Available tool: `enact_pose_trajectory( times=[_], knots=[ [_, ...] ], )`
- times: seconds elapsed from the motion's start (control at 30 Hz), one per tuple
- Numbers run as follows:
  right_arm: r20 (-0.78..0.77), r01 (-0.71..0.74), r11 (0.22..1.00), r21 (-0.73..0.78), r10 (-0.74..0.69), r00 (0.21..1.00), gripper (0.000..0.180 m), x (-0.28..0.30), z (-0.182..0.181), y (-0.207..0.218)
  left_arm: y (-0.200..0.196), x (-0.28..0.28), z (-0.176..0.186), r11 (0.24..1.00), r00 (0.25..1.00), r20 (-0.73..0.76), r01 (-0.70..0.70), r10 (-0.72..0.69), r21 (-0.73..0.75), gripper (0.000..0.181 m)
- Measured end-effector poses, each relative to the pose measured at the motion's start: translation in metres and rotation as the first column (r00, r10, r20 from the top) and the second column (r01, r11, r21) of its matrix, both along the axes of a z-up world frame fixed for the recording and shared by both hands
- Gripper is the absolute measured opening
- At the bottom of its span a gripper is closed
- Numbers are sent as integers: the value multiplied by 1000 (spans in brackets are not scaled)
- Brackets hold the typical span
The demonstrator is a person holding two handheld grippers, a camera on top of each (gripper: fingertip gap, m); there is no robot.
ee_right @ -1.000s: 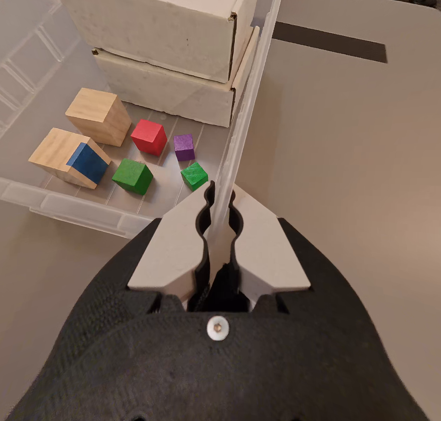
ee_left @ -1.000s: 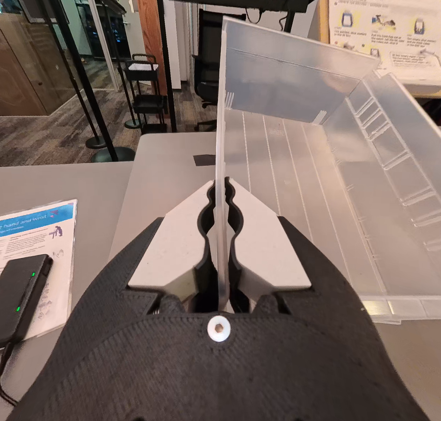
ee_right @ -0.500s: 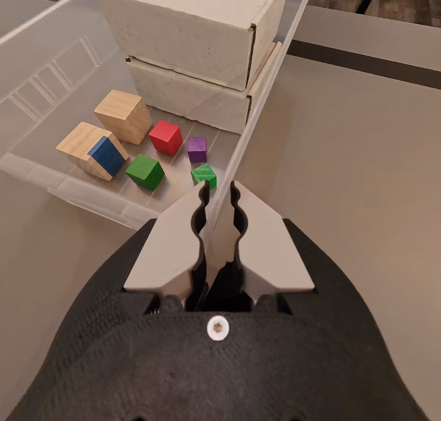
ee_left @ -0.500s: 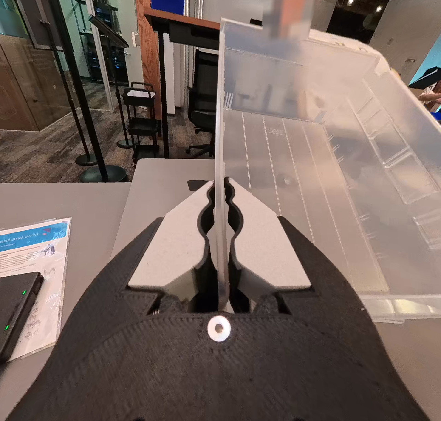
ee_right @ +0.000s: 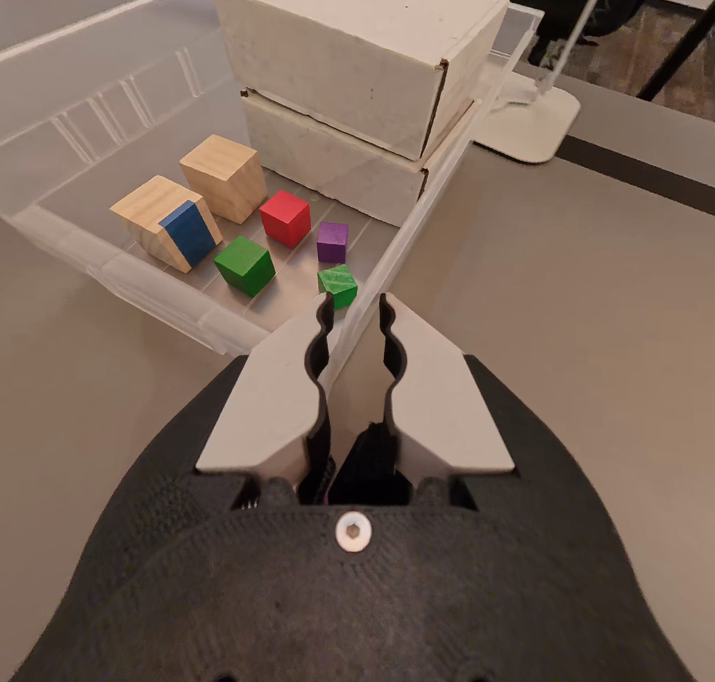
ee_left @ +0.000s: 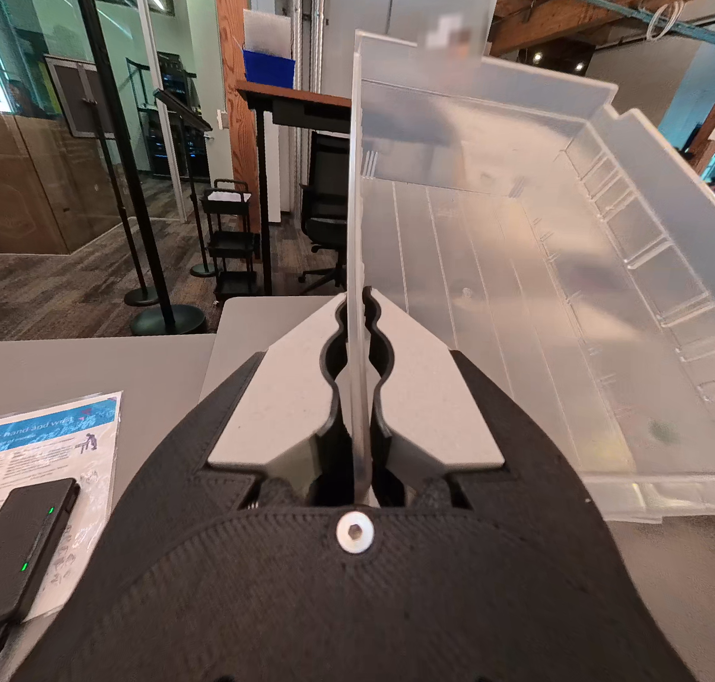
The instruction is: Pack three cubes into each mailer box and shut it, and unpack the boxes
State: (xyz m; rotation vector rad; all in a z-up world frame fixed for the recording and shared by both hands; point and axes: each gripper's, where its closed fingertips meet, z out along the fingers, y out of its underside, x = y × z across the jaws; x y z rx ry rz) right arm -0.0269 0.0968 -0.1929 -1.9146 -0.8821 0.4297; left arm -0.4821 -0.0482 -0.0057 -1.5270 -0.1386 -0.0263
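Right wrist view: two stacked white mailer boxes (ee_right: 348,83).

Grey table (ee_right: 561,315) under clear bin (ee_right: 96,261), white lamp base (ee_right: 534,121).

I am seeing two mailer boxes (ee_right: 340,63) stacked at the far end inside the bin (ee_right: 116,67); six cubes (ee_right: 285,218) lying before them; a lamp base (ee_right: 530,121) sitting right, outside.
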Motion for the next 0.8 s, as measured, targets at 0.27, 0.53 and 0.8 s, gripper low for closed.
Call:
enact_pose_trajectory(
  times=[0.27, 0.53, 0.8],
  knots=[
    [19, -62, 996, 63, 61, 998, 25, -66, -2, -20, -6, 1, 10, 1000, 1000, -6, 0, 0, 28, 3],
    [36, -129, 987, 96, 126, 991, 29, -125, -2, -40, -7, 4, 16, 998, 1000, 8, 13, -14, 54, 3],
    [11, -174, 981, 91, 173, 985, 31, -179, -1, -63, -6, 10, 19, 998, 999, 14, 30, -31, 63, 3]
  ],
)
